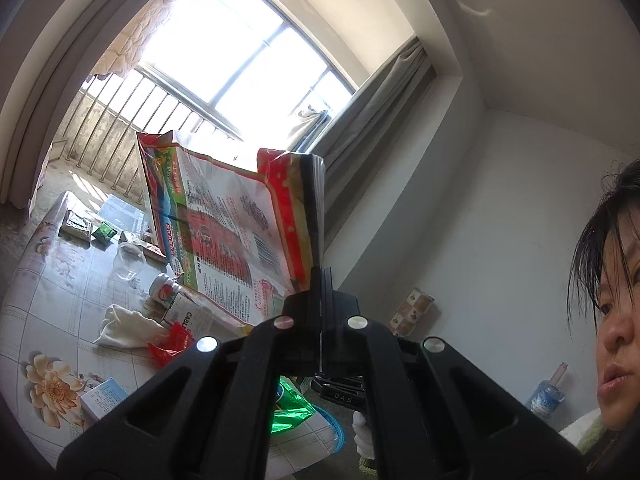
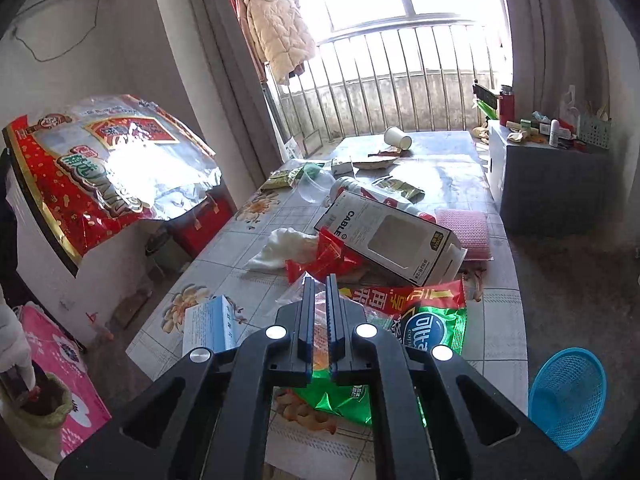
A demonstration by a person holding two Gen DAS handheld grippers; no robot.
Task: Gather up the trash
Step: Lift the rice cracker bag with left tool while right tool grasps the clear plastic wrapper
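Observation:
My left gripper is shut on the edge of a large red and clear snack bag and holds it up in the air, left of the table. The same bag shows at the left of the right wrist view. My right gripper hovers over the near end of the table with a narrow gap between its jaws and nothing in them. Below it lie a green snack bag, red wrappers, a white "CABLE" box and a white cloth.
The floral-cloth table carries more litter: a tipped paper cup, a bottle, green packets, a clear cup, a small blue box, a pink cloth. A blue basket stands on the floor at right.

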